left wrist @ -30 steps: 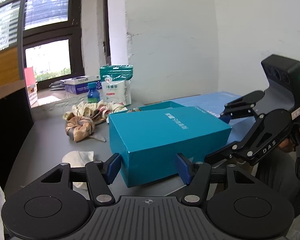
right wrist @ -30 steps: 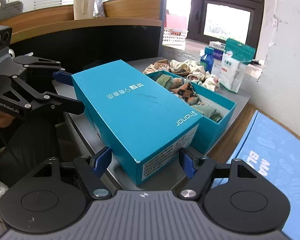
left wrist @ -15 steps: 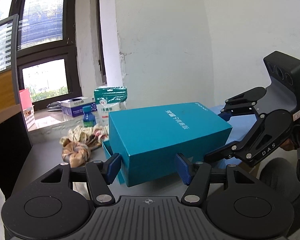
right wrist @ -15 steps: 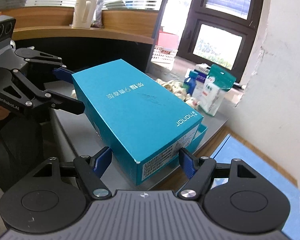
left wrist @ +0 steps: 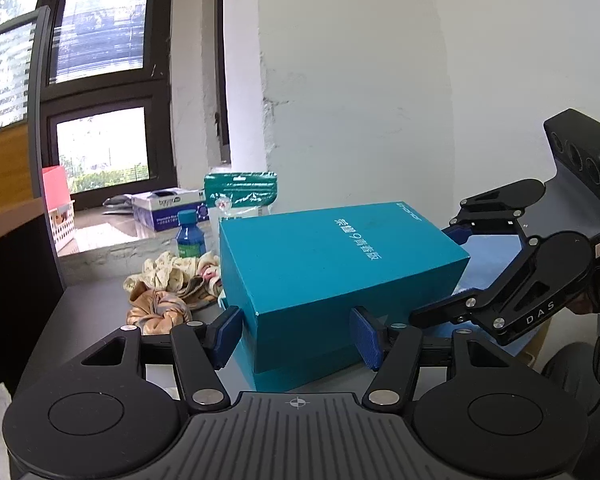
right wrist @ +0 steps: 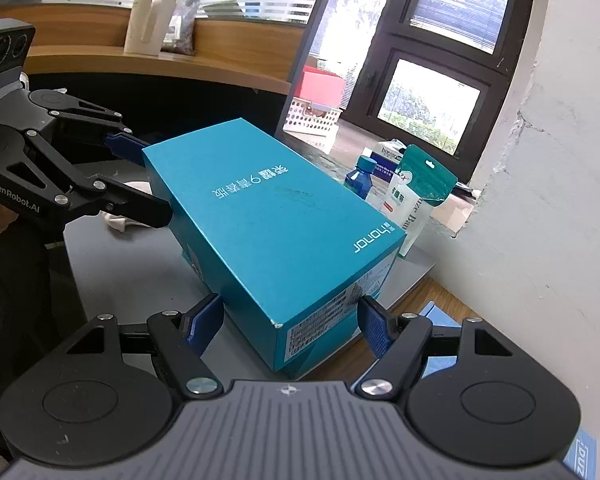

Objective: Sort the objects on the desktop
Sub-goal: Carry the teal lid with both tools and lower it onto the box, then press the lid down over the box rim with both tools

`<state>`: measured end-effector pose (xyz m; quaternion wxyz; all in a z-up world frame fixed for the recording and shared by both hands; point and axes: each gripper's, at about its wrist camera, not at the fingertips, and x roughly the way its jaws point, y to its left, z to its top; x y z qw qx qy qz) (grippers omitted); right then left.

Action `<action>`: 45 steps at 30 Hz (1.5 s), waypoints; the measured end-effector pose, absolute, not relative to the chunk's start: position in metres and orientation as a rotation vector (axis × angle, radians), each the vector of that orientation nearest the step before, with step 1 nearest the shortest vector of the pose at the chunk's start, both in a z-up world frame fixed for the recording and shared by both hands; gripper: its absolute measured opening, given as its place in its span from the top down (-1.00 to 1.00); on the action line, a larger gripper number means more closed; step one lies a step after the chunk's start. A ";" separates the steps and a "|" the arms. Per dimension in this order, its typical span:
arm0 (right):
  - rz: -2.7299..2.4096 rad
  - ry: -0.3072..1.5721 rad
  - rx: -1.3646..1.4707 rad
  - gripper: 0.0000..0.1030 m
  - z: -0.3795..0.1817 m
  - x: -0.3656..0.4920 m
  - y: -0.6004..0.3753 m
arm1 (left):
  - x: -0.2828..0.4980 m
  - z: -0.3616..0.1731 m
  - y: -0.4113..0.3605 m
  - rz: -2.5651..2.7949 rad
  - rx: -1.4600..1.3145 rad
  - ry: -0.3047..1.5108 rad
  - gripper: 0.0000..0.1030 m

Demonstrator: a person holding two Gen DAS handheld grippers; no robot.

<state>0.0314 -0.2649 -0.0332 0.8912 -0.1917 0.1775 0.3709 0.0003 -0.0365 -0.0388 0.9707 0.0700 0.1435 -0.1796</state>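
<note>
Now the teal lid [left wrist: 340, 264] is coming down over its matching box base [left wrist: 284, 376], where a second ago it was being carried beside the open base, with folded cloths showing inside. Those cloths are no longer showing; only a thin strip of the base is peeking out under the lid's near end in the left wrist view.

Both claws are doing the carrying. The left claw [left wrist: 296, 336] is clamping one short end of the lid between its blue pads, and the right claw [right wrist: 288, 326] is pinching the opposite end the same way, so the two are facing each other across its length.

Over on the grey surface [left wrist: 92, 312], a heap of fabric scrunchies [left wrist: 168, 292] is lying just behind the box, with a blue bottle [left wrist: 189, 234] and a green-topped pouch [left wrist: 240, 196] standing further back by the wall.

To my eye the box is nearly being closed, though whether the lid is fully seated I cannot tell. The loose scrunchies are looking like what is left to sort.
</note>
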 end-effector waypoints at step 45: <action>0.739 0.443 -0.091 -0.54 -0.026 0.069 -0.288 | 0.016 -0.016 -0.019 -0.324 -0.057 0.259 0.28</action>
